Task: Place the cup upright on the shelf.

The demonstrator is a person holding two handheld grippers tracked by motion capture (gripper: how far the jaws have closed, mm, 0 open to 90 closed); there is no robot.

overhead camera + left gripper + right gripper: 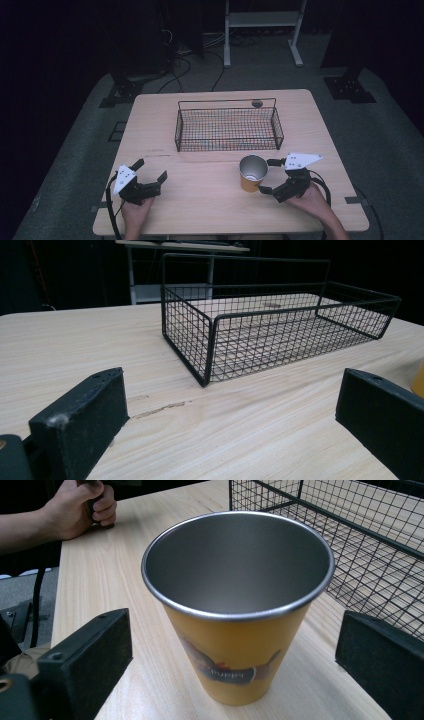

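The cup (253, 173) stood upright near the table's (210, 210) front edge, just before the basket (228, 127), bracketed by the spread right gripper (269, 176) without visible contact. It could have been tipped if one jaw had struck first. The left gripper (150, 168) was held spread, well to the left.

Between the black right tongs (235, 665) stands a cup (239, 610), yellow-orange outside with a printed band, silvery grey inside. Beyond the black left tongs (230, 425), a black wire basket (270, 330) sits on the pale wood-grain counter (75, 350).
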